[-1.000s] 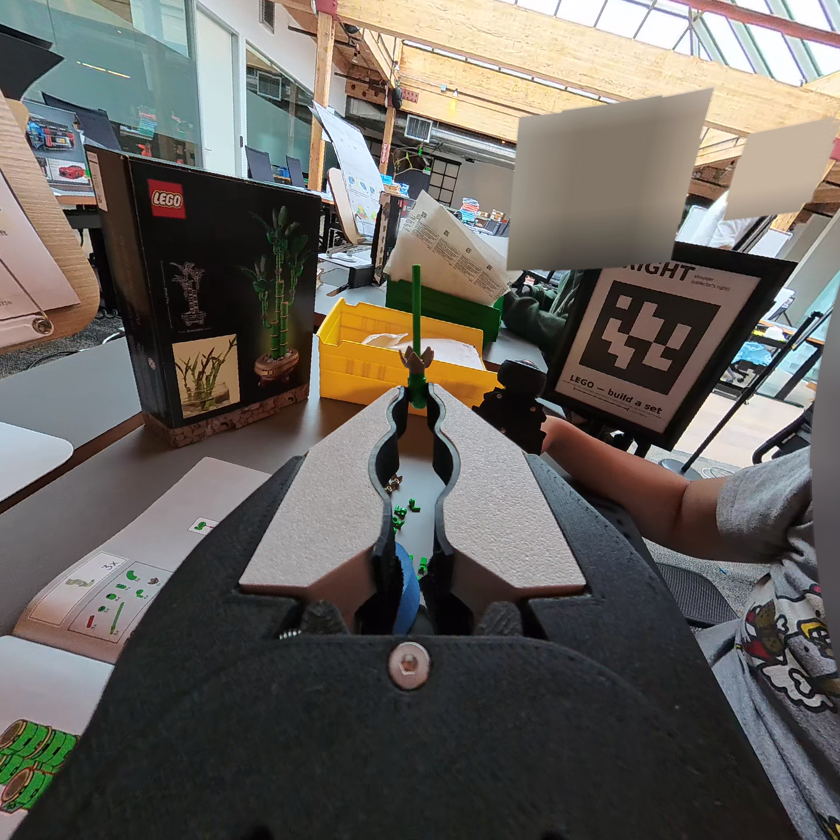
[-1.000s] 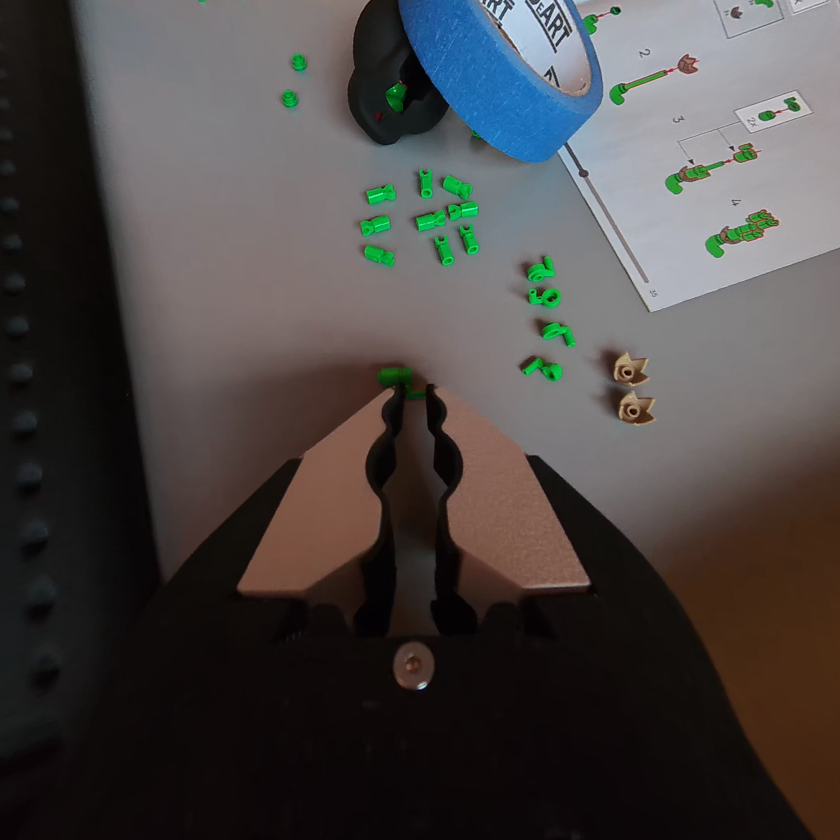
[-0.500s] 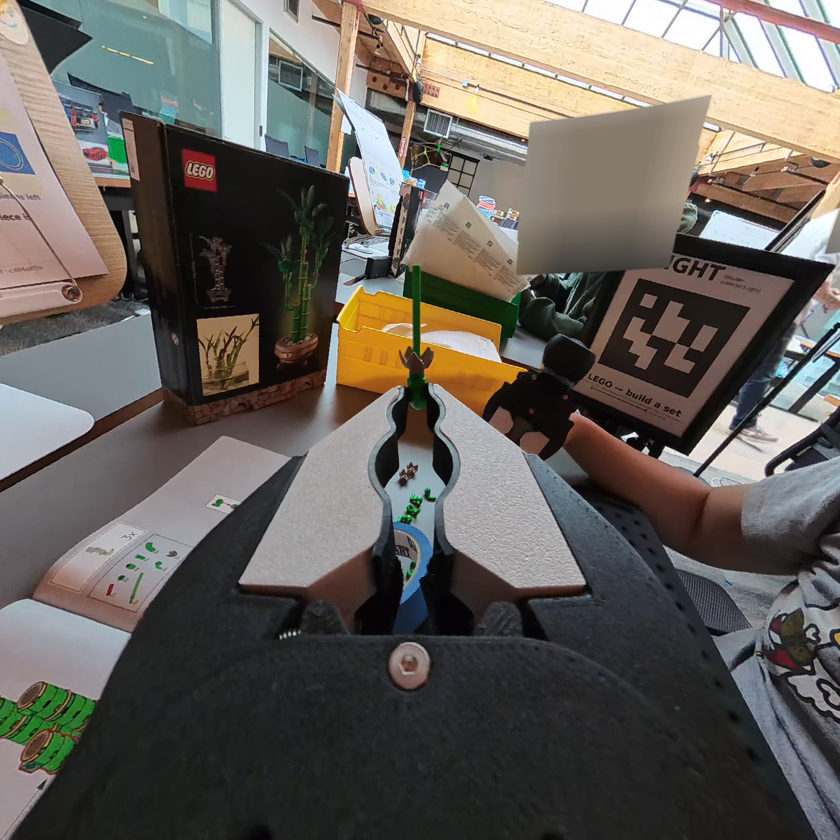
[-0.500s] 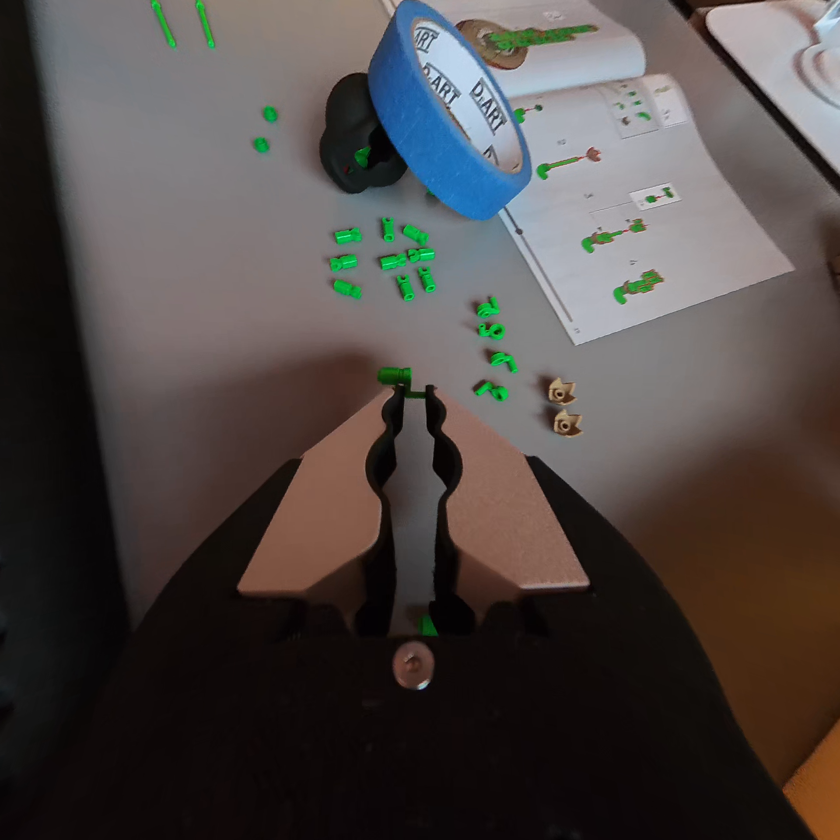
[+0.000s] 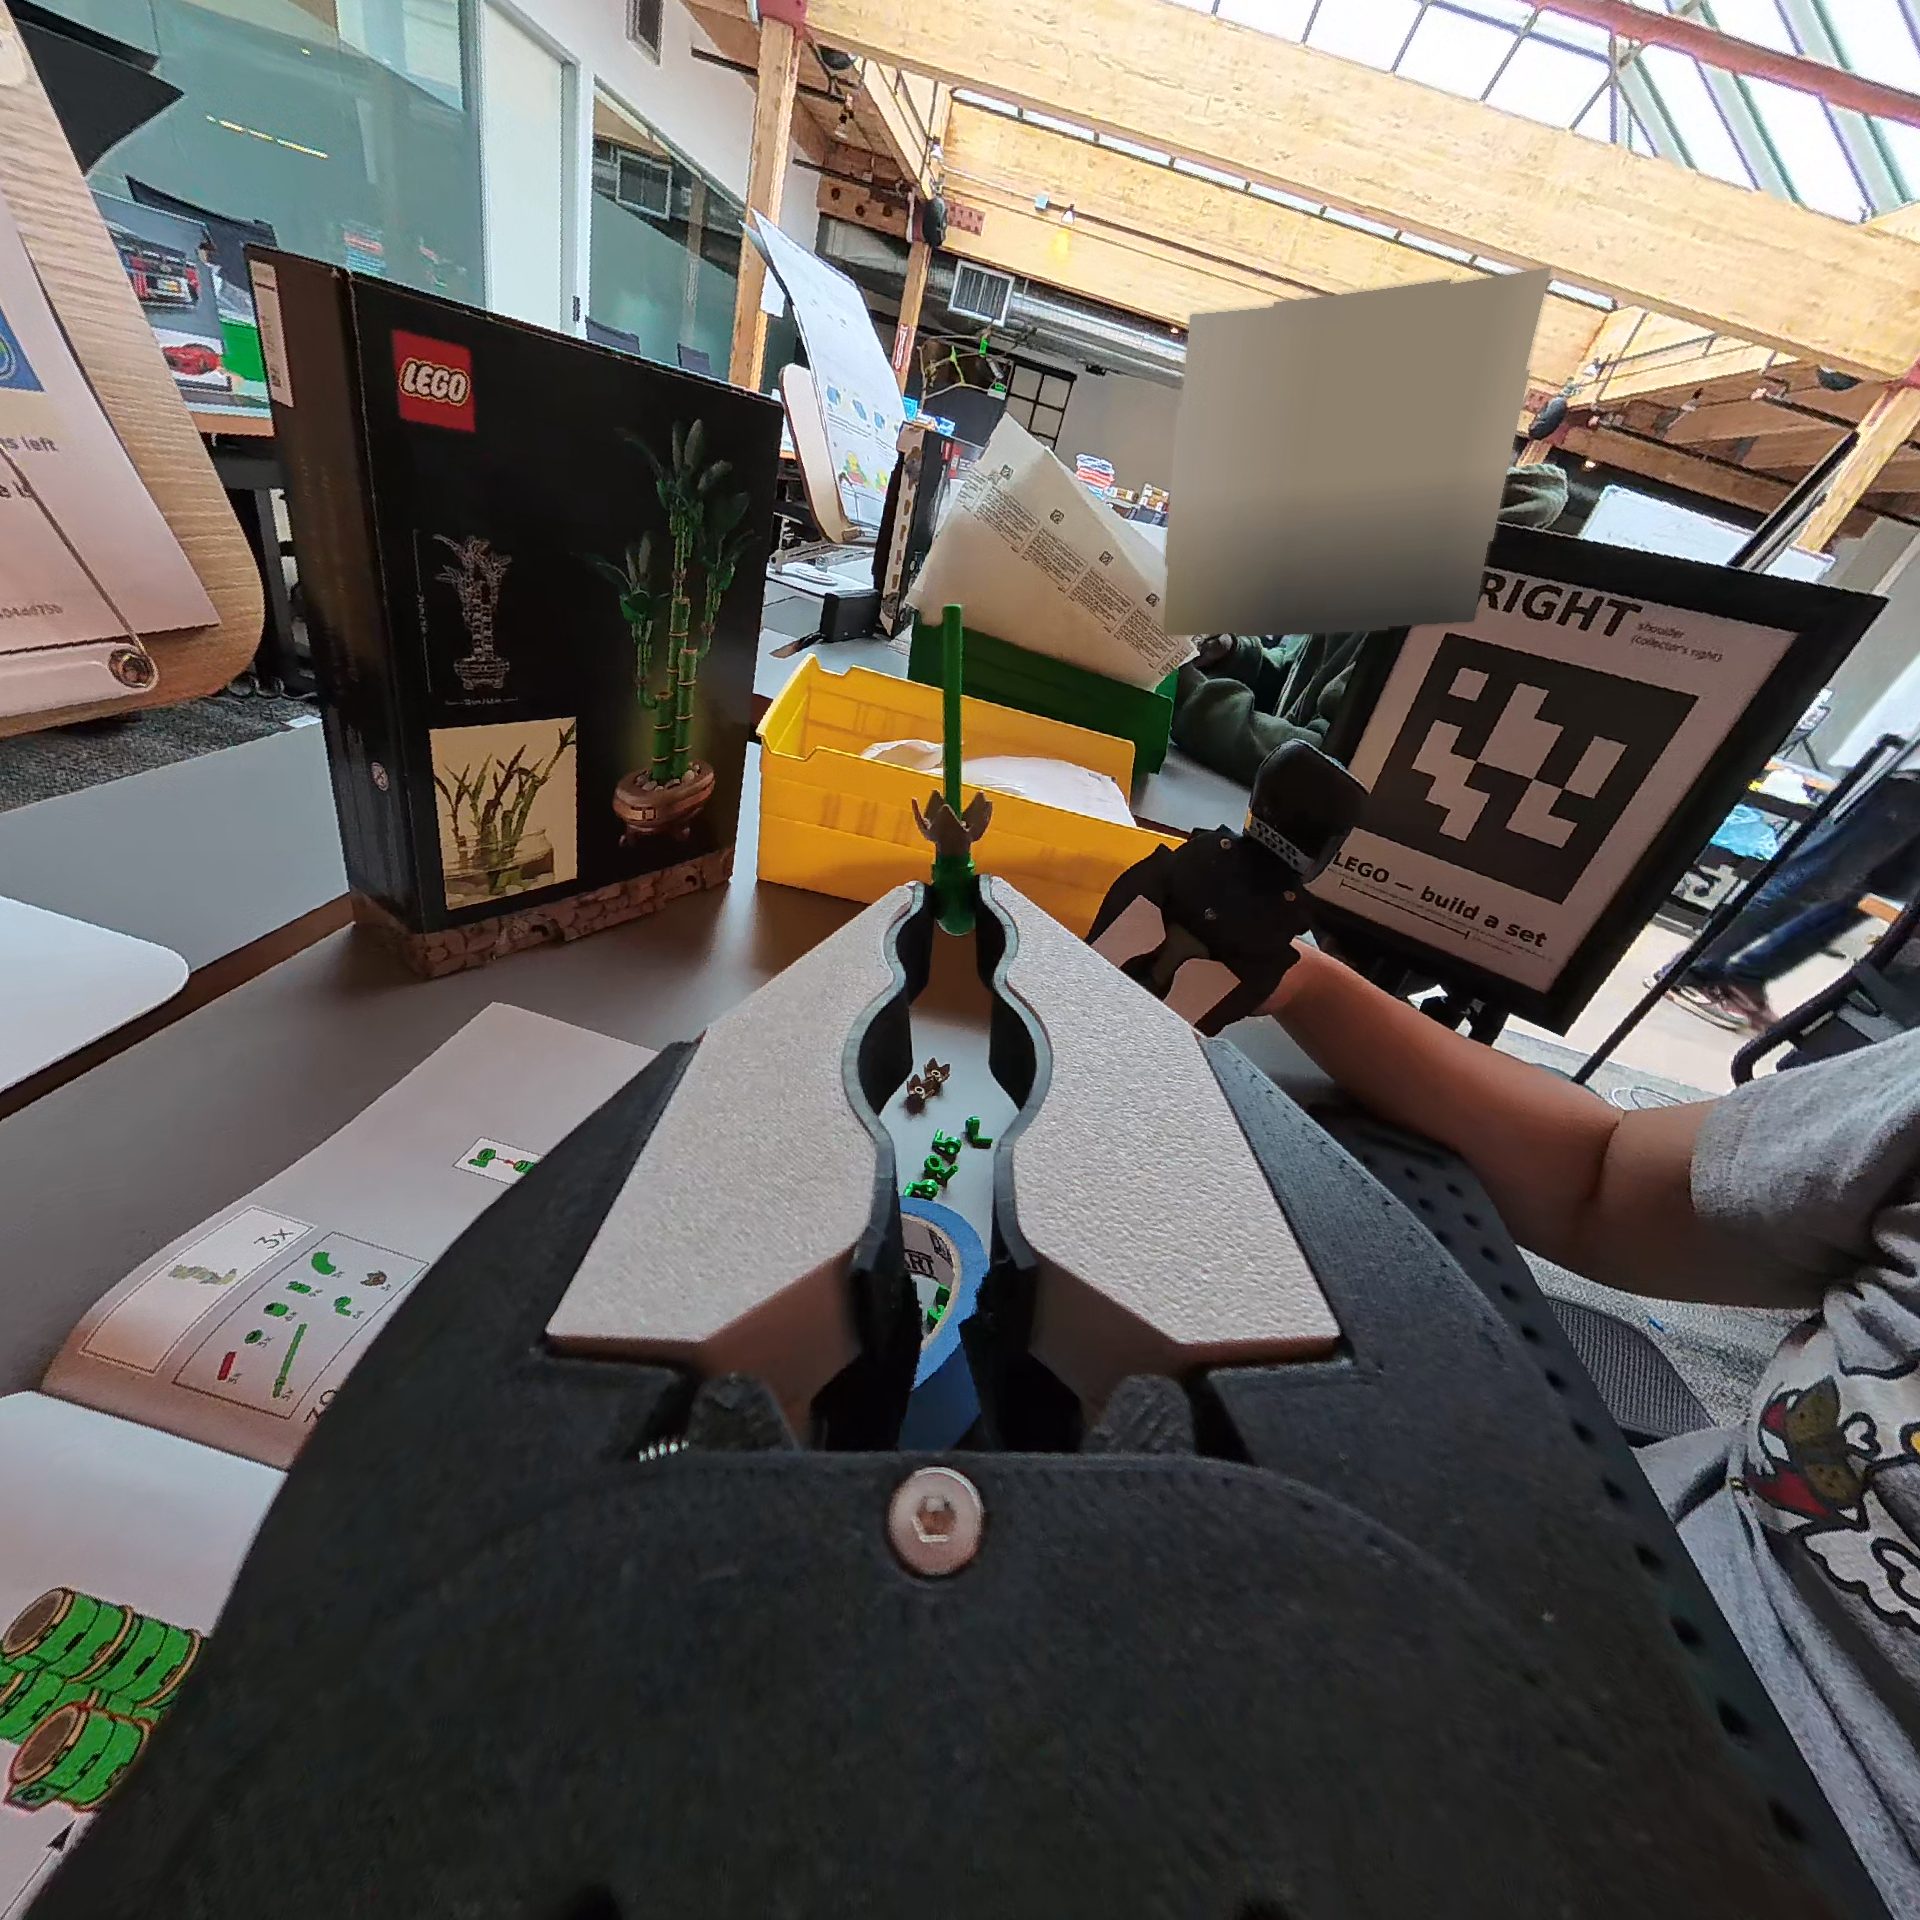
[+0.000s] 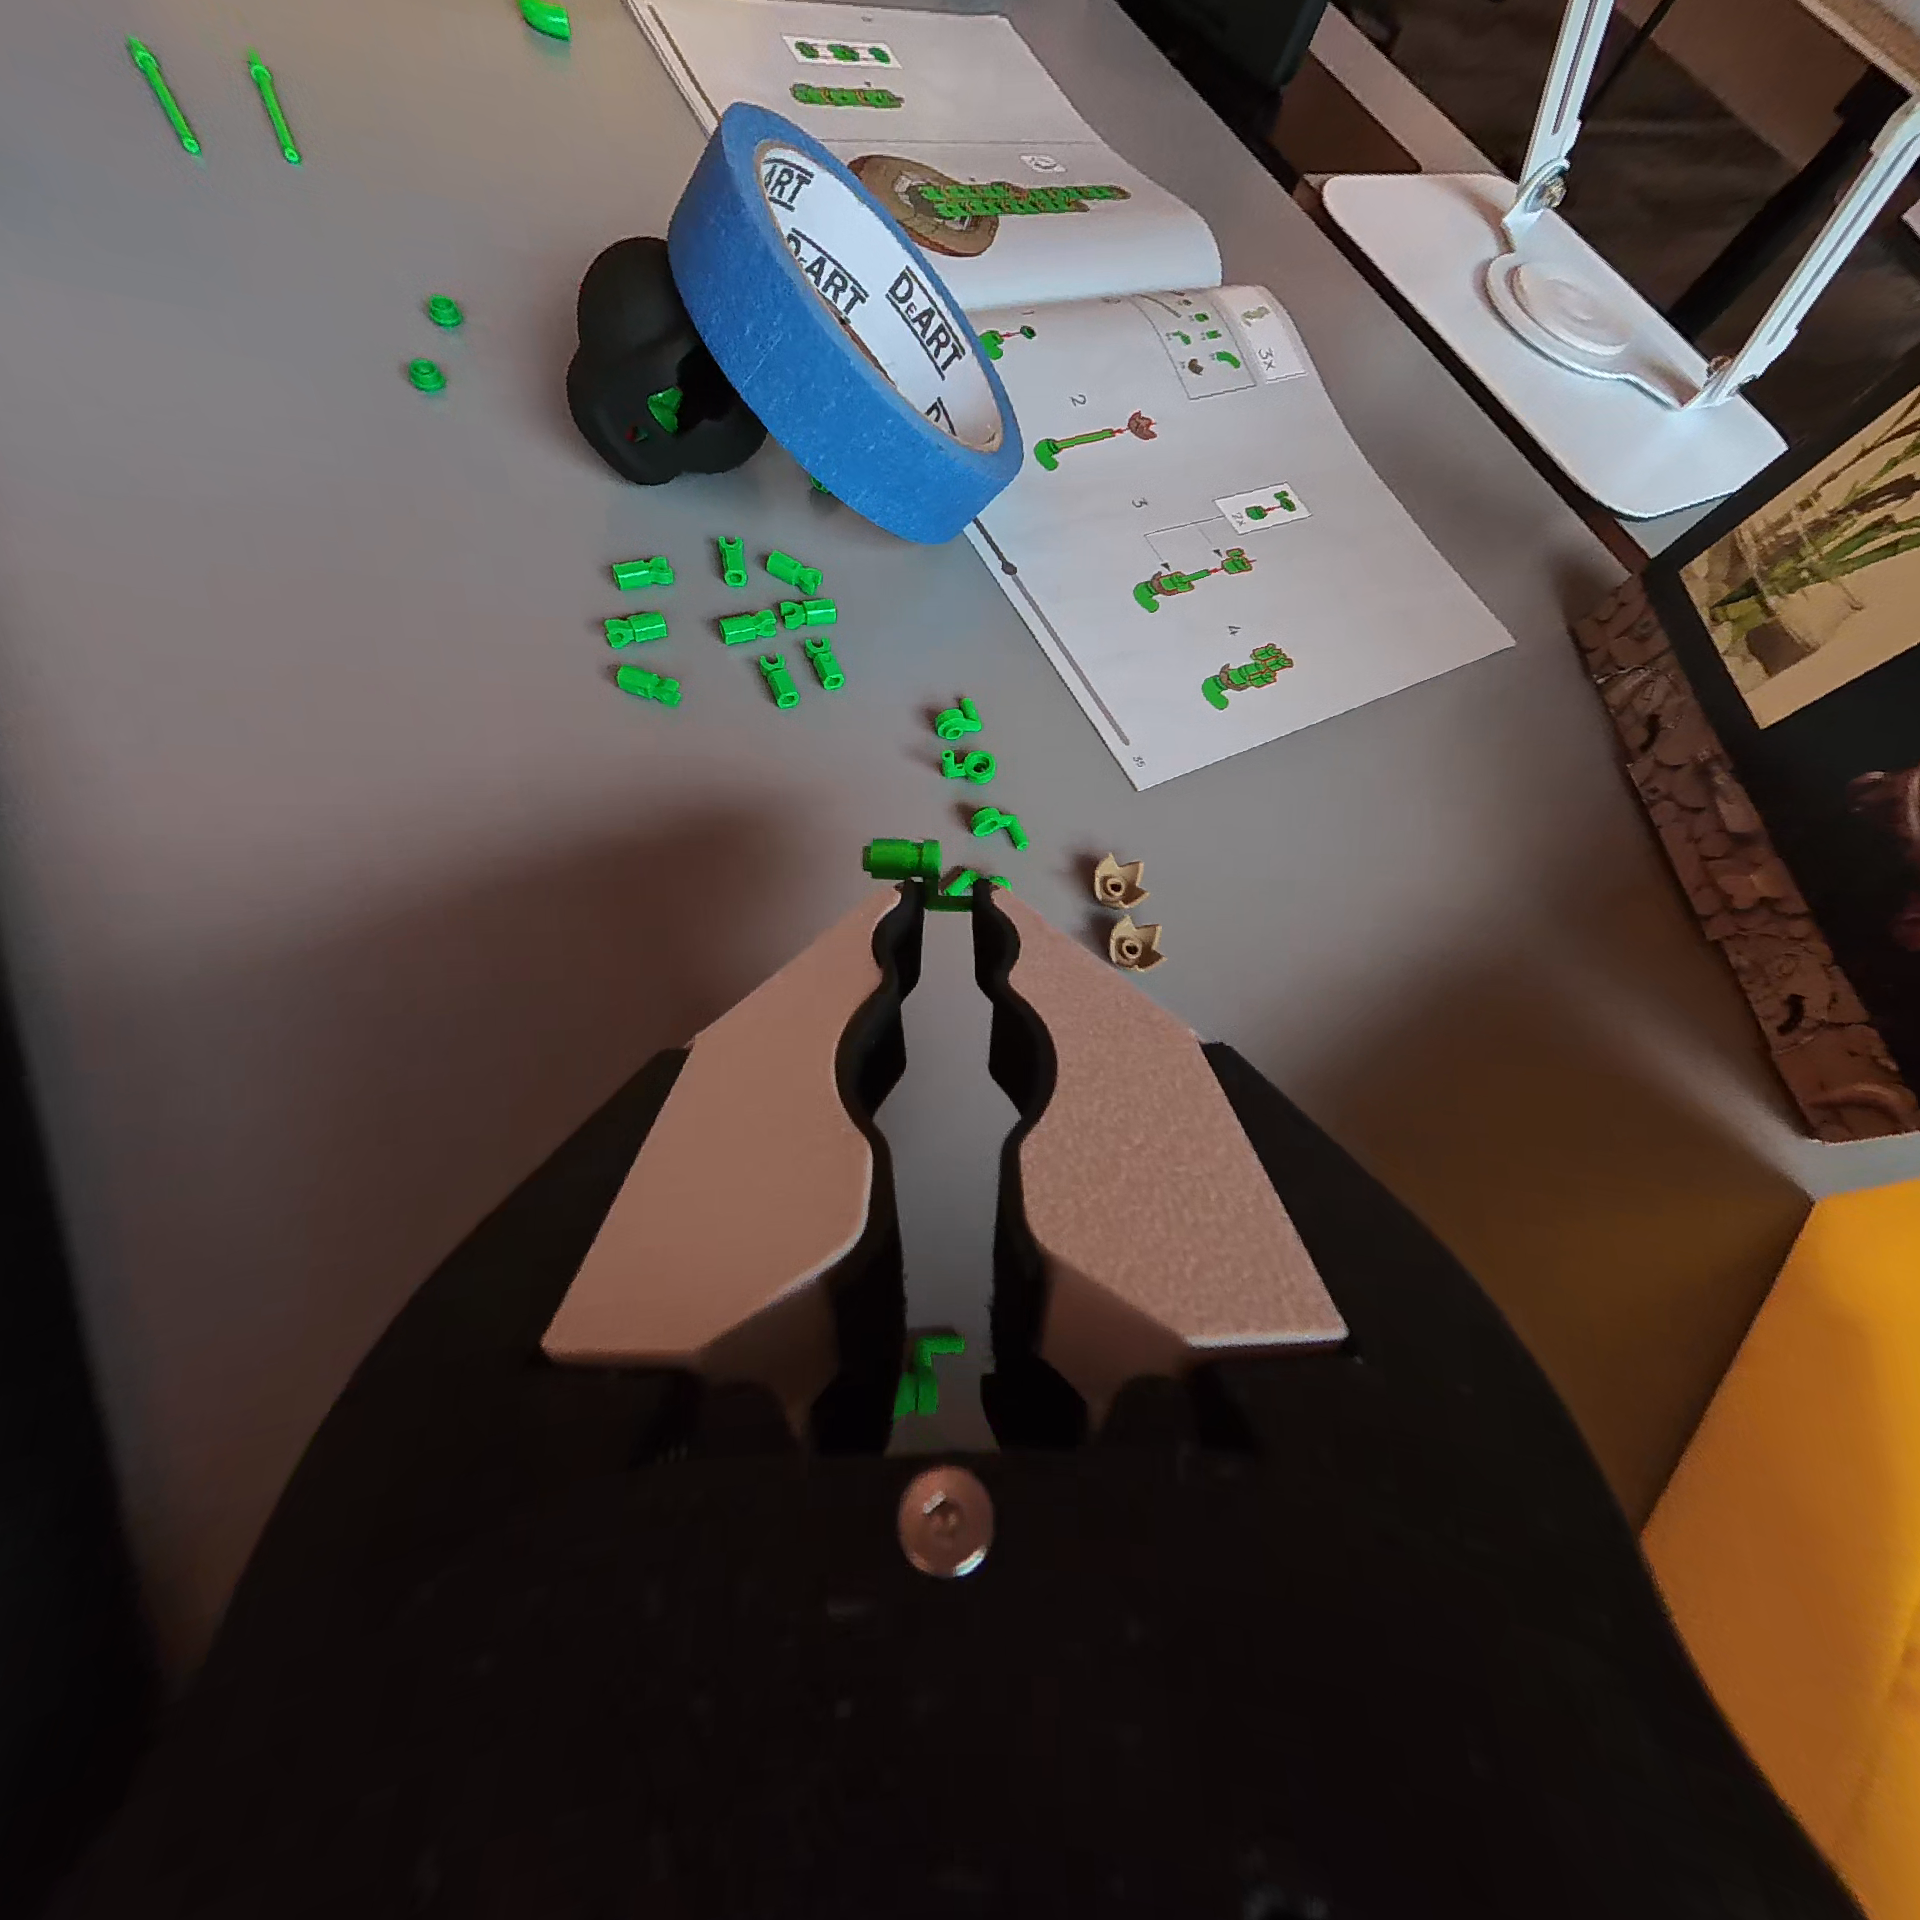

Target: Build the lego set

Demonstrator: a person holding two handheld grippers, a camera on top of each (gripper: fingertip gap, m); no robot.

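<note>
Grey table (image 6: 312, 935), everything placed off the blue tape roll (image 6: 842, 322), which leans on a black rounded block (image 6: 644, 374). Change since a second ago: right gripper (image 6: 948, 902) has lifted clear of the table with a small green connector piece (image 6: 902, 860) pinched at its tips, and the view has widened so more of the open instruction booklet (image 6: 1247, 499) right of the tape shows; in the left view it has risen beside the left claw. Judgement: pick is done, next is bringing the connector to the stem. Left gripper (image 5: 951, 906) unchanged, clenched on the base of the green stem assembly (image 5: 951, 727), upright, brown flower-like piece (image 5: 948, 823) threaded just above the tips. The right gripper (image 5: 1210, 925) sits right of it. Loose parts: a cluster of green connectors (image 6: 727, 623) just below the tape, a row of green hook pieces (image 6: 971, 764) below-right of it, two tan flower pieces (image 6: 1127, 914) further right, two green rods (image 6: 218, 104) well up-left, two green round studs (image 6: 436, 343) left of the block. Containers, far behind the tape in the left view: set box (image 5: 540, 665) standing, closed; yellow bin (image 5: 935, 821) with white bags or paper inside, contents unclear; green bin (image 5: 1039, 686) behind it holding folded printed sheets.
</note>
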